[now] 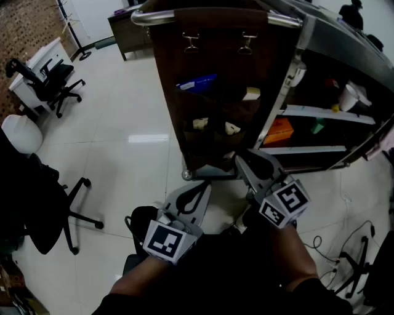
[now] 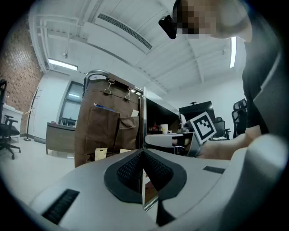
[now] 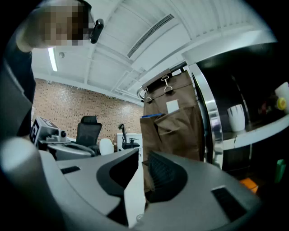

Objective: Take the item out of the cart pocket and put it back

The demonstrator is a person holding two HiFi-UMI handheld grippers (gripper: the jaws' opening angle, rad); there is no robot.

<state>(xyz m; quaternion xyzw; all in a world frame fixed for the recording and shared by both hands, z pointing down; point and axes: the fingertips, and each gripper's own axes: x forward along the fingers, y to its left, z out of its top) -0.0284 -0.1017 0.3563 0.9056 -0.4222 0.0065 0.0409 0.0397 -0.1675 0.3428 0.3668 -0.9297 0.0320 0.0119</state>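
Both grippers level, short of the cart's pocket panel point(image 1: 215, 61) at 12 o'clock. Left gripper point(image 1: 203, 187) jaws together, empty. Right gripper point(image 1: 239, 161) jaws apart, nothing between. Blue item point(image 1: 198, 82) sits in the upper pocket. I'd take the right one toward 11 o'clock, straddle the exposed edge, then close.

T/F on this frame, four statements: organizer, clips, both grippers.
1. A blue item pokes out of the organizer. True.
2. The right gripper holds an item. False: its jaws are apart with nothing between them.
3. Two clips hang the organizer from the rail. True.
4. The left gripper is inside a pocket. False: it is short of the organizer, level with the right gripper.
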